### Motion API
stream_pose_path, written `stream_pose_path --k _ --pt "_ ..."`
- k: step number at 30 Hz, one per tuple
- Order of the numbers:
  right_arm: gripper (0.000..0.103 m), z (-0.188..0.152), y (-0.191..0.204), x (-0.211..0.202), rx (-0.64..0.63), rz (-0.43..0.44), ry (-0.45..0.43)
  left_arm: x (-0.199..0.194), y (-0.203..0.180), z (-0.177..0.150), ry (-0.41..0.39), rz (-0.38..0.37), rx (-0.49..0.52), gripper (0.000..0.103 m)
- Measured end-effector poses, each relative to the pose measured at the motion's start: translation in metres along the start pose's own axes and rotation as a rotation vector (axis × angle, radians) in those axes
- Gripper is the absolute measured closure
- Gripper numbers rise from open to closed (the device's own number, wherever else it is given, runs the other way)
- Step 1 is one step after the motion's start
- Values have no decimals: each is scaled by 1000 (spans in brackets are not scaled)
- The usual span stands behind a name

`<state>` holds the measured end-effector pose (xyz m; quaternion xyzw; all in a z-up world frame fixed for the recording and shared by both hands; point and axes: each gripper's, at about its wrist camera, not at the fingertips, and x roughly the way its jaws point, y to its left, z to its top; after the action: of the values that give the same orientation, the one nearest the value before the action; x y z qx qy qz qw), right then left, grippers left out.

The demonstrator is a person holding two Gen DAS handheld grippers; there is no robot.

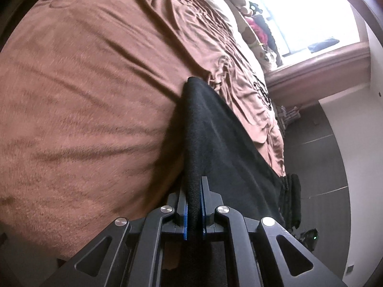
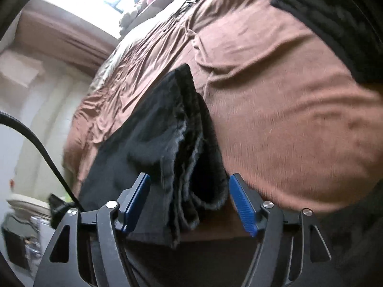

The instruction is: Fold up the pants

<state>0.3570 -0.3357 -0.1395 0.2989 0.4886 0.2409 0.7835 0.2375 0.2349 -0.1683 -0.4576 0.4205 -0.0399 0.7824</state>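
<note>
Black pants (image 1: 215,138) lie on a brown bedspread (image 1: 83,95). In the left wrist view my left gripper (image 1: 193,186) is shut on a raised fold of the black fabric, which stretches away from the blue pads to a peak. In the right wrist view the pants (image 2: 167,131) show layered, fraying hem edges lying between the fingers of my right gripper (image 2: 189,179). Its blue pads (image 2: 241,201) stand wide apart and do not press the cloth.
The brown bedspread (image 2: 275,107) is creased and runs toward pillows (image 1: 249,31) under a bright window (image 1: 306,7). Dark floor (image 1: 318,162) lies beside the bed. A black cable (image 2: 43,148) crosses the left of the right wrist view. More black cloth (image 2: 335,24) lies at the upper right.
</note>
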Motion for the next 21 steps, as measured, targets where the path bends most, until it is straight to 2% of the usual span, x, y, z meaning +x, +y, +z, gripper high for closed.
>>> stream_pose_path --k 7,11,12,14,15,18,21 --pt "36 -8 -14 31 24 70 79 6 9 -11 30 13 -8 94" --pt "38 3 -7 43 -29 28 69 12 11 -9 62 45 9 91" --pt "54 6 -5 41 -44 19 59 14 9 -7 71 52 17 90" --pt "72 12 -2 38 -62 22 40 17 8 -4 80 65 29 87" --pt "77 12 -1 36 -61 25 36 19 8 -2 81 76 37 85" --pt "82 8 -2 29 -55 -19 31 25 8 5 87 93 44 85" --pt "82 2 -8 27 -22 -46 34 31 5 12 87 103 56 85"
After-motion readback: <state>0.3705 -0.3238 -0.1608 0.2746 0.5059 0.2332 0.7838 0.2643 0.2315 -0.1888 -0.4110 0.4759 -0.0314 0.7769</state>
